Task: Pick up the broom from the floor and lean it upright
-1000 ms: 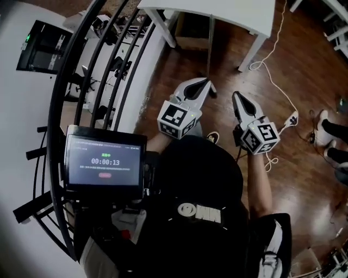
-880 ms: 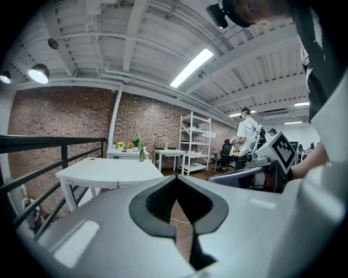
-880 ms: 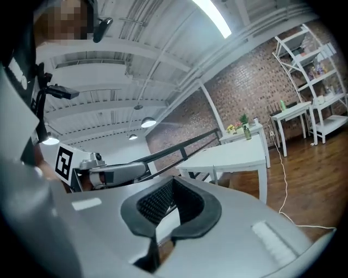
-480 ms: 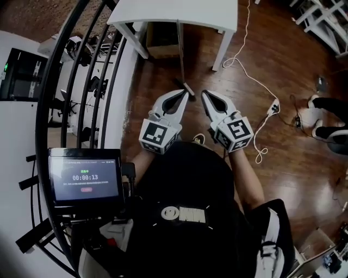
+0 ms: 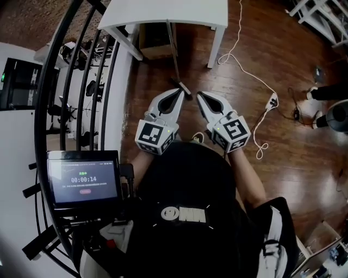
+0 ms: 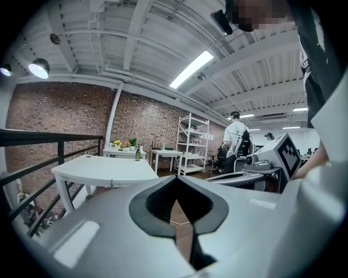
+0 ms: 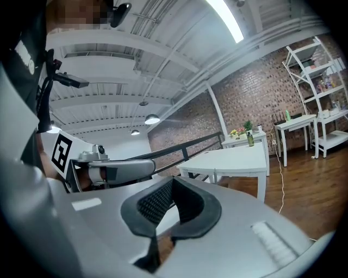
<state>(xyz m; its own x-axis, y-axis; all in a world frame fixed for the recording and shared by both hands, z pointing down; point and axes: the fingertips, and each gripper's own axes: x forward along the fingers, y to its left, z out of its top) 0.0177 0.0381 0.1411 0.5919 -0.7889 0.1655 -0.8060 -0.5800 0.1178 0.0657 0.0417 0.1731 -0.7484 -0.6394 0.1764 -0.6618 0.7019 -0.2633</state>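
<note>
1. Left gripper (image 5: pixel 180 95): jaws pressed together, nothing between.
2. Right gripper (image 5: pixel 200 97): likewise closed, empty.
3. Broom (image 5: pixel 174 54): flat on wooden floor (image 5: pixel 272 157), handle running under white table (image 5: pixel 163 11), dark end just beyond left gripper's tip.

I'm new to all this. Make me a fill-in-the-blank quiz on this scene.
The left gripper and right gripper both have jaws that are ___, holding nothing.
The table ahead is coloured ___.
The power strip lies on a floor made of ___.
Missing words: shut; white; wood.
</note>
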